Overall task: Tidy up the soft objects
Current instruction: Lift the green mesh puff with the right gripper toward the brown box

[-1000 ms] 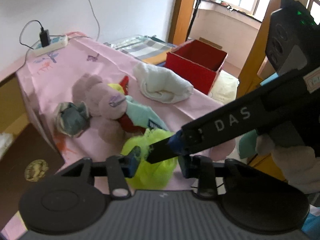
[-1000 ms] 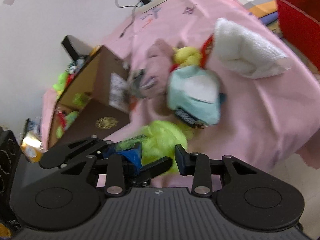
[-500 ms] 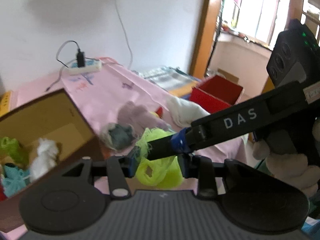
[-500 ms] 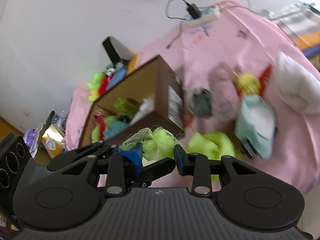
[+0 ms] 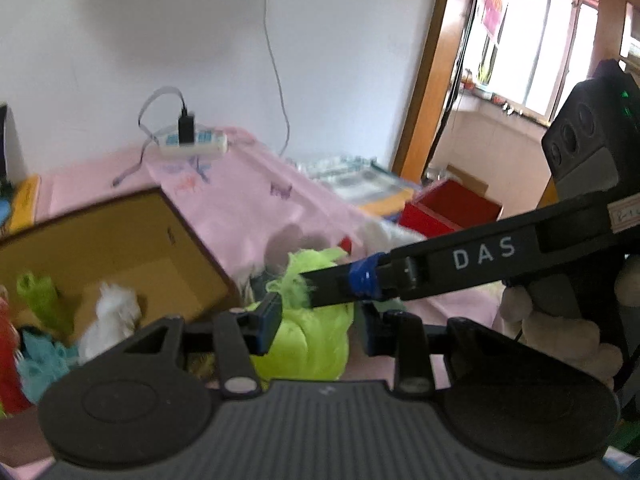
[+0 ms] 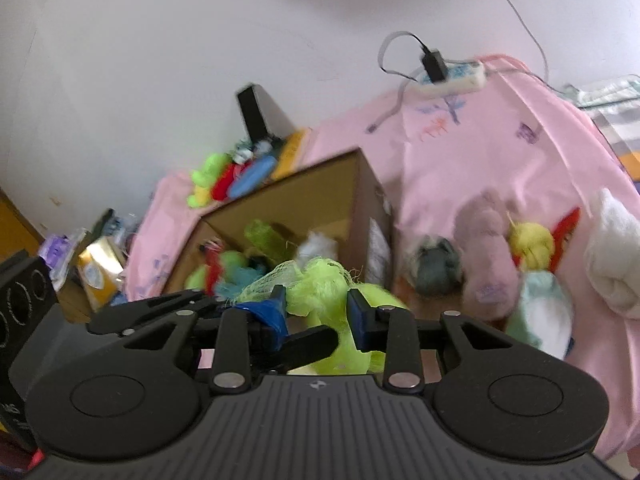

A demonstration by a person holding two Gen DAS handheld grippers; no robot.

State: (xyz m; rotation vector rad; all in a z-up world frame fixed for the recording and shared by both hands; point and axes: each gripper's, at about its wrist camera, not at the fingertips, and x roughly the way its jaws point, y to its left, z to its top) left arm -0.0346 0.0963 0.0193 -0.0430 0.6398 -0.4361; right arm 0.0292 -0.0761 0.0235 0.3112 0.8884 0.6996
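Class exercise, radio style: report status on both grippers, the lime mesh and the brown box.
Left gripper holds lime mesh. Right gripper closing, mesh between its fingers. Brown box open beside them, already holding soft items. Nothing seen blocking.

Neon-green mesh puff, frayed, held aloft between both grippers' pads. Open cardboard box behind, holding soft toys. More plush on pink cloth.

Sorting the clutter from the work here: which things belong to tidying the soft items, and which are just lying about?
Part of the job:
- green mesh bundle, between the jaws of both the left gripper and the closing right gripper
- cardboard box
- pink plush
- white towel

Lying about:
- power strip
- red box
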